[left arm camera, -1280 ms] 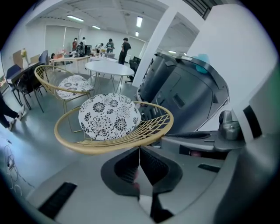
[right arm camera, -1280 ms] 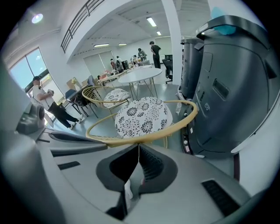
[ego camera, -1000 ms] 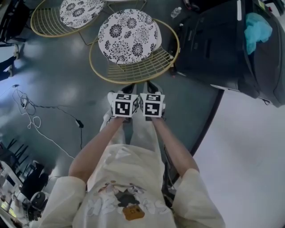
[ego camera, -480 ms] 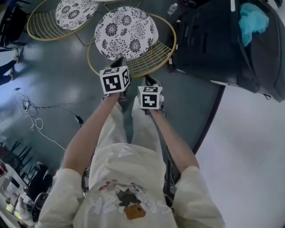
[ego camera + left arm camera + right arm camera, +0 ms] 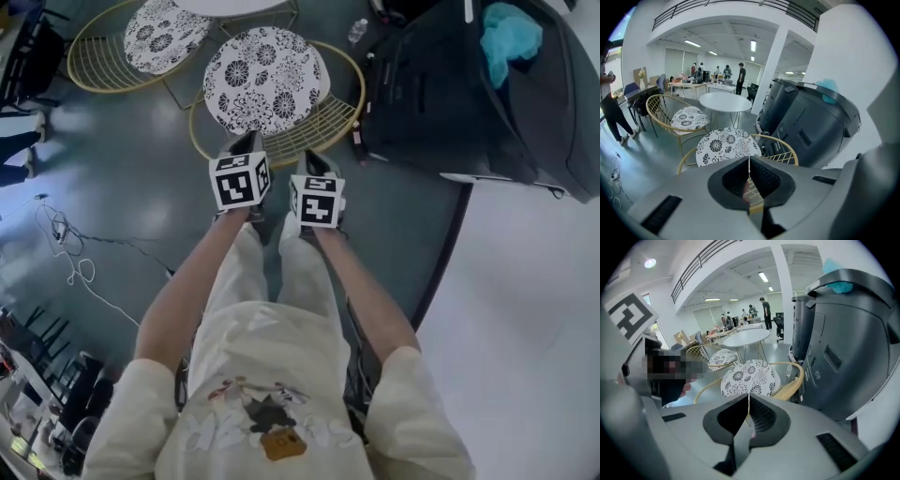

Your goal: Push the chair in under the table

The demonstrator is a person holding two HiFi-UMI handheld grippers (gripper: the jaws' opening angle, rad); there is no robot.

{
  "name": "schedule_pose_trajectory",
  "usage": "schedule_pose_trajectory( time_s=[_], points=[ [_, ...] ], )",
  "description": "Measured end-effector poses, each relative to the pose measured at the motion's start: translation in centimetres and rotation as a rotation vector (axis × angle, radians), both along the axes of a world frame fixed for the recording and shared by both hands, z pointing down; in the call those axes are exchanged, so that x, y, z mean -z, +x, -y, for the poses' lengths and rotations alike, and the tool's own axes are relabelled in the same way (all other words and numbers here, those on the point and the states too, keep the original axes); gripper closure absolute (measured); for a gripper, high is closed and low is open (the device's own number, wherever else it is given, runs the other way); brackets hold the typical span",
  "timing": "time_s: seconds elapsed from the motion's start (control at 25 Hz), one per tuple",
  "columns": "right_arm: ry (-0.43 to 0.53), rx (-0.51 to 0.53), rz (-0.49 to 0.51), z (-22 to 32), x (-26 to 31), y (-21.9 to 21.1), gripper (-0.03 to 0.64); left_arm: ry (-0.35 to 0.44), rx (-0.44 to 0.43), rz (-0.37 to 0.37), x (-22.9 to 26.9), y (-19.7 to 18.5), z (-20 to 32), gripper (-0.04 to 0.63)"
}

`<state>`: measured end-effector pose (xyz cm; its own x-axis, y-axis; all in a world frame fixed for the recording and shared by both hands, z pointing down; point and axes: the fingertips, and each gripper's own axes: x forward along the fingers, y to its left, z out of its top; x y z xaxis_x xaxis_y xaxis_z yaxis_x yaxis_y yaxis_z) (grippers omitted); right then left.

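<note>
A gold wire chair (image 5: 267,80) with a black-and-white floral cushion stands just ahead of me, its curved back rim nearest. The round white table (image 5: 230,6) lies beyond it at the top edge. My left gripper (image 5: 246,144) is over the chair's back rim, jaws shut and empty. My right gripper (image 5: 312,162) is beside it, a little nearer to me, also shut and empty. Whether either touches the rim I cannot tell. In the left gripper view the chair (image 5: 726,145) and table (image 5: 725,101) lie beyond the closed jaws (image 5: 749,160). The right gripper view shows the chair (image 5: 750,377) past its jaws (image 5: 748,400).
A second matching chair (image 5: 164,33) stands left of the table. A large dark machine (image 5: 450,84) with a teal cloth (image 5: 511,33) on top fills the right. A plastic bottle (image 5: 357,30) lies by it. A white cable (image 5: 70,253) trails on the floor at left. People stand far off (image 5: 740,77).
Both grippers have moved forward towards the chair's back. The left one went further and higher and is now over the rim. The chair looks unmoved.
</note>
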<state>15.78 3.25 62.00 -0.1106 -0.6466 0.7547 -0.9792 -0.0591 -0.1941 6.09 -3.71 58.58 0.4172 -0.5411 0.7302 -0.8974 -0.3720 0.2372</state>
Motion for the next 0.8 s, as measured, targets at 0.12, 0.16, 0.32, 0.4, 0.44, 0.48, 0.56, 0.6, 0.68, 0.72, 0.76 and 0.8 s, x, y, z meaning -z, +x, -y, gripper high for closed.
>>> schedule_pose_trajectory(
  time_s=[0.12, 0.16, 0.32, 0.4, 0.44, 0.48, 0.56, 0.6, 0.68, 0.72, 0.76, 0.8],
  points=[
    [0.063, -0.004, -0.004, 0.9, 2.0, -0.2, 0.607, 0.028, -0.012, -0.008, 1.7, -0.2, -0.4, 0.584],
    [0.079, -0.005, -0.005, 1.1, 2.7, -0.3, 0.608, 0.039, -0.015, -0.012, 2.3, -0.4, -0.4, 0.584],
    [0.140, -0.007, 0.017, 1.0, 5.7, -1.1, 0.609, 0.078, -0.008, -0.034, 5.2, -1.2, -1.6, 0.584],
    [0.171, -0.004, 0.025, 0.8, 7.5, -1.6, 0.609, 0.096, -0.014, -0.050, 6.9, -1.4, -2.4, 0.584],
    [0.183, -0.006, 0.033, 0.7, 8.4, -1.9, 0.609, 0.105, -0.018, -0.059, 7.8, -1.5, -2.9, 0.584],
    [0.192, -0.013, 0.050, 0.5, 9.3, -2.1, 0.609, 0.113, -0.020, -0.069, 8.6, -1.7, -3.4, 0.584],
    [0.212, -0.040, 0.104, 0.0, 11.2, -2.5, 0.609, 0.128, -0.012, -0.092, 10.3, -2.2, -4.3, 0.586],
    [0.230, -0.053, 0.126, -0.1, 12.3, -2.5, 0.609, 0.132, -0.001, -0.103, 11.1, -2.4, -4.6, 0.586],
    [0.273, -0.062, 0.149, -0.3, 14.6, -2.6, 0.609, 0.130, 0.031, -0.114, 12.5, -3.0, -4.9, 0.586],
    [0.293, -0.062, 0.156, -0.4, 15.7, -2.8, 0.609, 0.125, 0.048, -0.111, 13.2, -3.4, -5.2, 0.586],
    [0.310, -0.062, 0.162, -0.7, 16.8, -3.0, 0.609, 0.123, 0.059, -0.106, 13.9, -3.8, -5.6, 0.586],
    [0.325, -0.061, 0.170, -1.1, 17.9, -3.3, 0.609, 0.126, 0.064, -0.104, 14.6, -4.2, -6.2, 0.586]
  ],
)
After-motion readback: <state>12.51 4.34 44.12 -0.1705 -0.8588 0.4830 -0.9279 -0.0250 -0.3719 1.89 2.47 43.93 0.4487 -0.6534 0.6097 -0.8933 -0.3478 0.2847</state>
